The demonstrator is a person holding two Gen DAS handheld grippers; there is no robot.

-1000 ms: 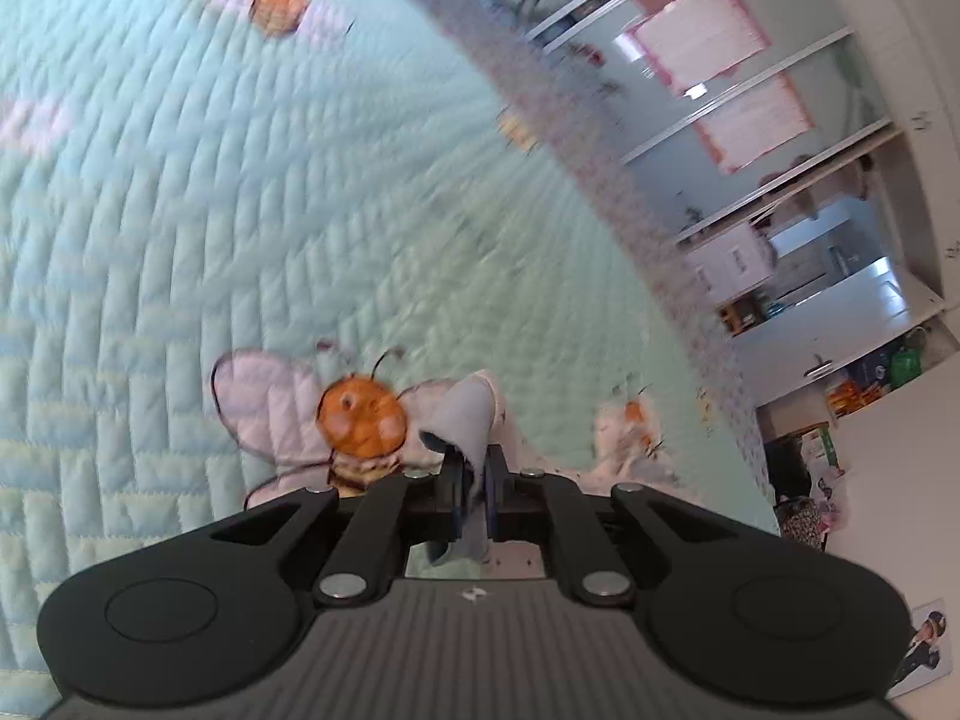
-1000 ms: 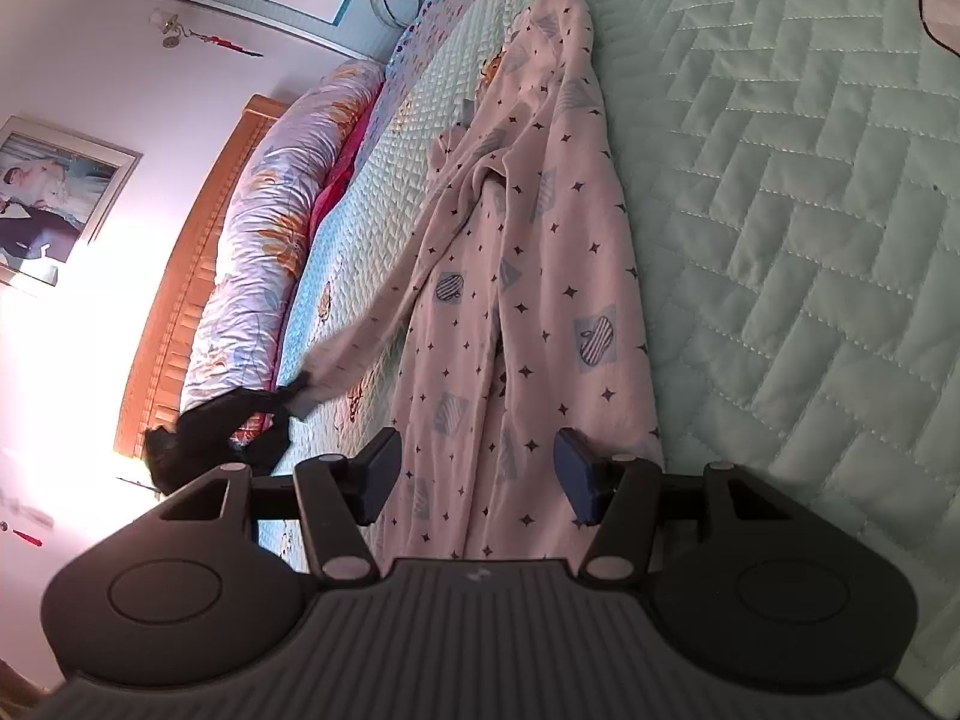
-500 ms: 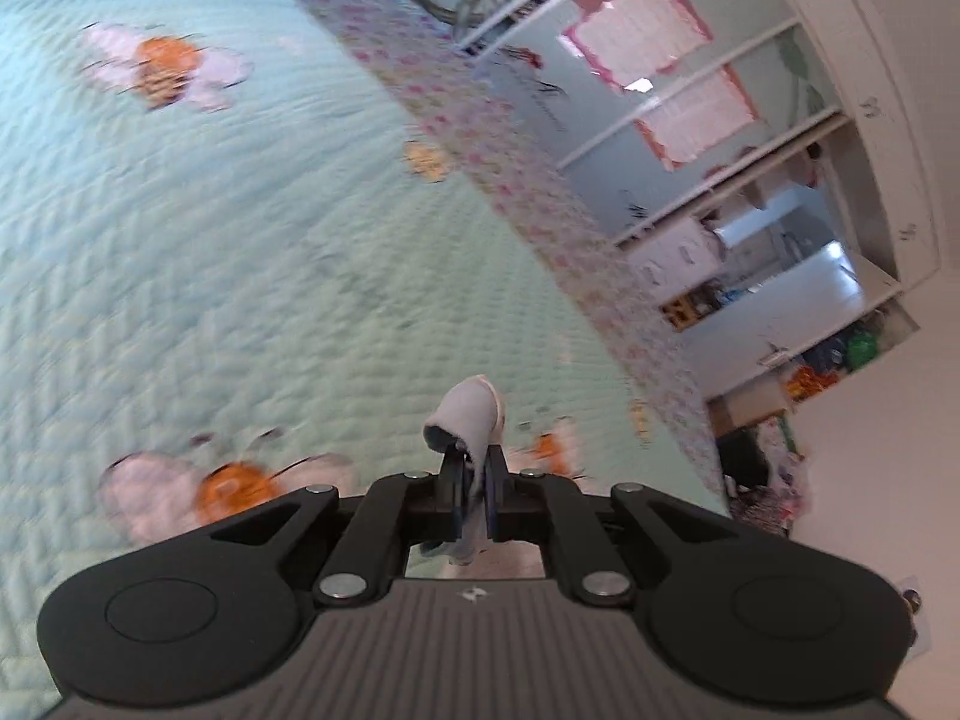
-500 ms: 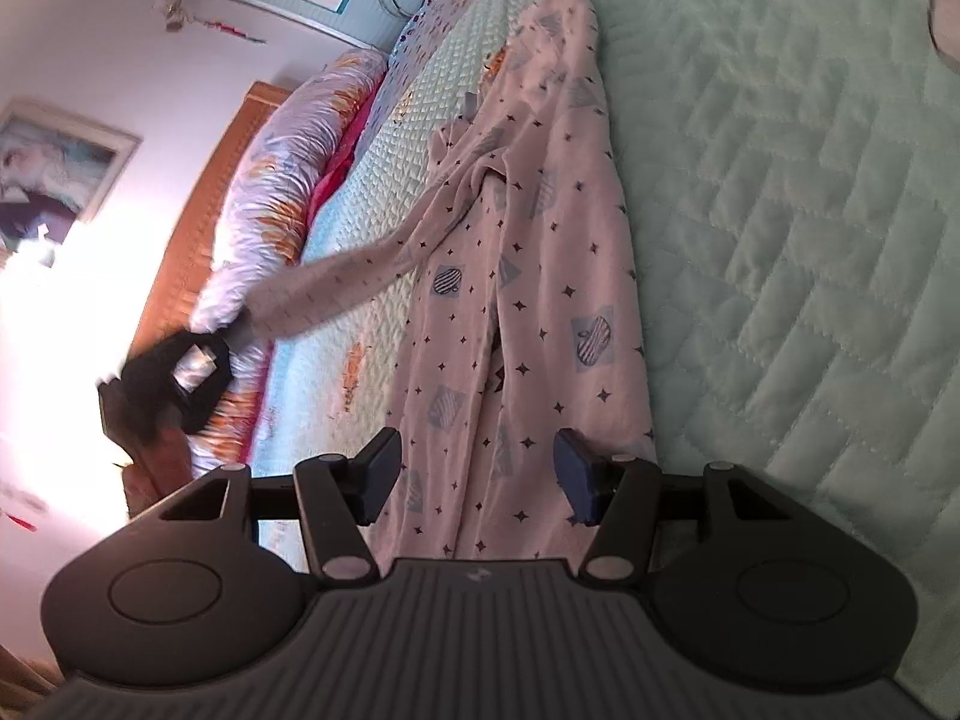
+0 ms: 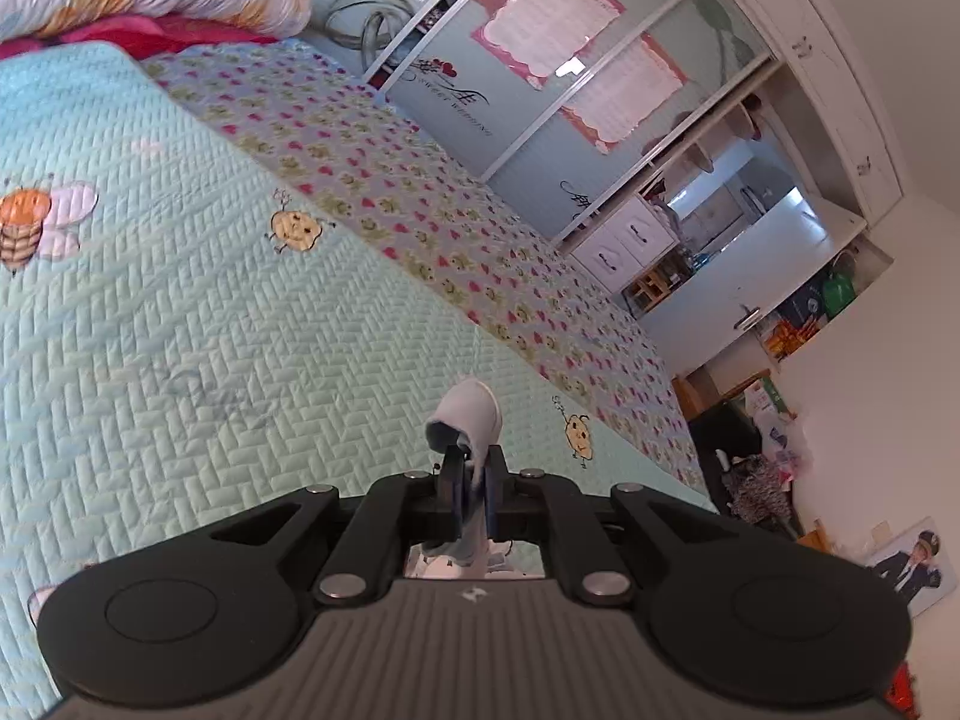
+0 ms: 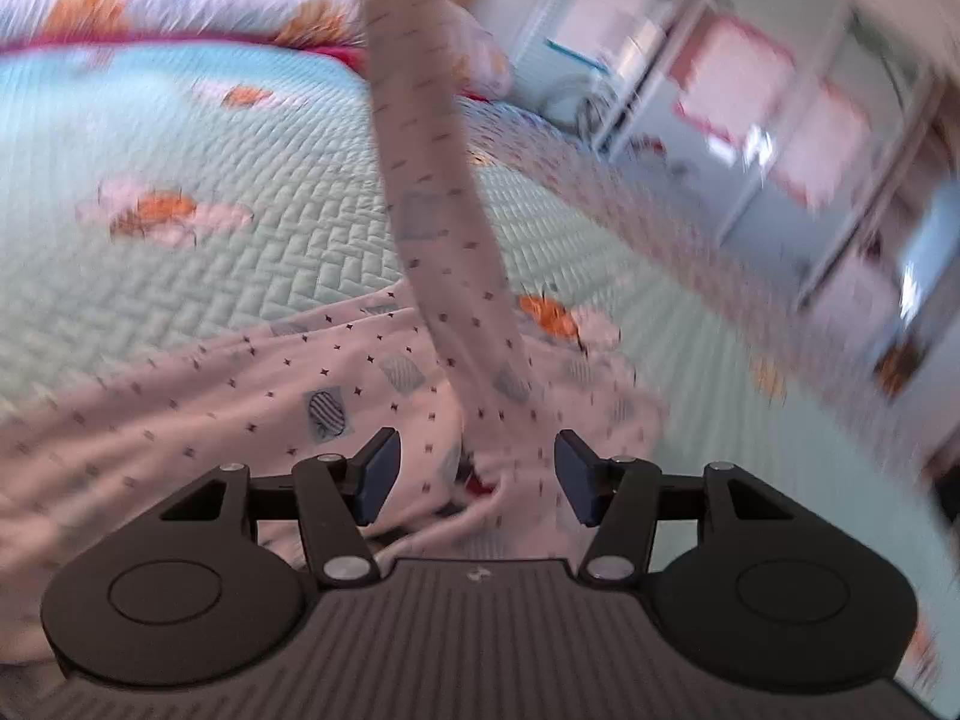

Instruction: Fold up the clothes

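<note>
1. Left wrist view: my left claw (image 5: pixel 470 495) is pressed together on a fold of the pale garment's cuff (image 5: pixel 468 417), which pokes up past the fingertips.
2. Beyond it spreads the mint quilted bedspread (image 5: pixel 180 312), stitched with a bee (image 5: pixel 33 222).
3. Right wrist view, blurred: my right claw (image 6: pixel 471 477) stands spread, gripping nothing.
4. The star-dotted garment (image 6: pixel 270 396) lies crumpled on the bedspread just ahead, between and beneath the fingers.
5. One sleeve (image 6: pixel 432 180) rises taut from the heap toward the top edge.
</note>
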